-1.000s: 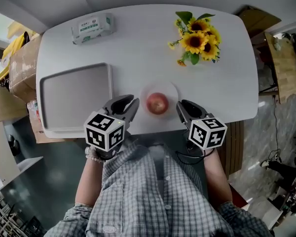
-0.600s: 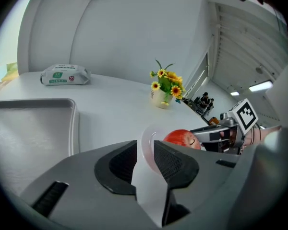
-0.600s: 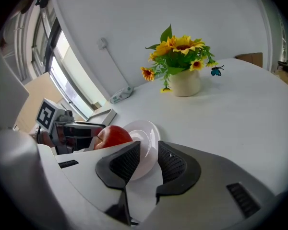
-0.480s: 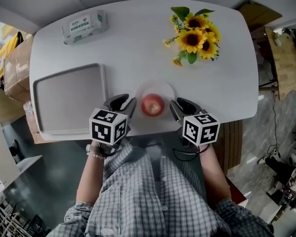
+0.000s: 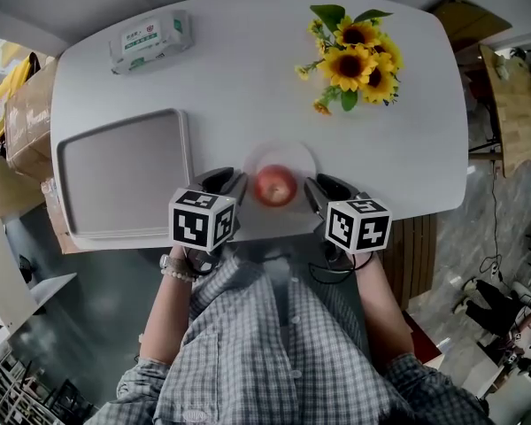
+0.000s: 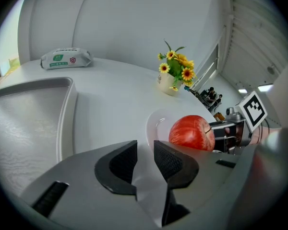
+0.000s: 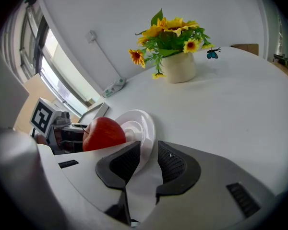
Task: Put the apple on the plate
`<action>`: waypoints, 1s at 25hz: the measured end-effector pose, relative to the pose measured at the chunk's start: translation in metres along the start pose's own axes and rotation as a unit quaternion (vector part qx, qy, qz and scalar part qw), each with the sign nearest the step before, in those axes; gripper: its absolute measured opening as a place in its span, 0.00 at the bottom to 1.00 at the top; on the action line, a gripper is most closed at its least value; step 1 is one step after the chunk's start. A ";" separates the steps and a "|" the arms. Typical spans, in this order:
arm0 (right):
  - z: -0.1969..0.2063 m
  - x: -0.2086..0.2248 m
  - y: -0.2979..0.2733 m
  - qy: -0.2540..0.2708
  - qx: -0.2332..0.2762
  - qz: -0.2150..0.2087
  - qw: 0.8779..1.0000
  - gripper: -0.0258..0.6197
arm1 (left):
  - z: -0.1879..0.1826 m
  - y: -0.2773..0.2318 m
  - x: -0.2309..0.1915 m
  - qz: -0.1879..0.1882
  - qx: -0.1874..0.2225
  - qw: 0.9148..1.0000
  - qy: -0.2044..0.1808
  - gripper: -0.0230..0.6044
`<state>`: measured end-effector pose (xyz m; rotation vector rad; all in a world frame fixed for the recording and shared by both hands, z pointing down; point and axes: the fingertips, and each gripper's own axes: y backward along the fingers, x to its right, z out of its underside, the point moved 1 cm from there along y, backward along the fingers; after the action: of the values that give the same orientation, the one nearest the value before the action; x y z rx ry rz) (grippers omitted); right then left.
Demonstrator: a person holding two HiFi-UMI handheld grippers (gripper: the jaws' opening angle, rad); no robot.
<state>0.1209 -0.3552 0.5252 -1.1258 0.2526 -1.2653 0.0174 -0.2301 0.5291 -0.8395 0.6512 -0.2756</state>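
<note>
Task looked done: the round red apple (image 5: pixel 275 185) sat on the small glossy white plate (image 5: pixel 306 159) near my edge of the white table (image 5: pixel 248 87). My left gripper (image 5: pixel 227 184) and right gripper (image 5: pixel 320 189) flanked it without touching, so I judged only backing off was left. The gripper views showed what the head view couldn't: each pair of jaws only slightly apart with nothing between them. The right one also caught the cream pot (image 7: pixel 178 67) under the yellow sunflowers (image 5: pixel 354 56), hidden by blooms from above.
</note>
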 end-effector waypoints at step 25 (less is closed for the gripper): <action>0.001 0.004 -0.001 -0.020 -0.009 -0.008 1.000 0.18 | 0.005 -0.010 0.013 0.022 -0.045 0.999 0.018 0.18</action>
<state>0.1218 -0.3579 0.5282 -1.1692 0.2261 -1.2564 0.0310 -0.2401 0.5331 -0.9075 0.7202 -0.2234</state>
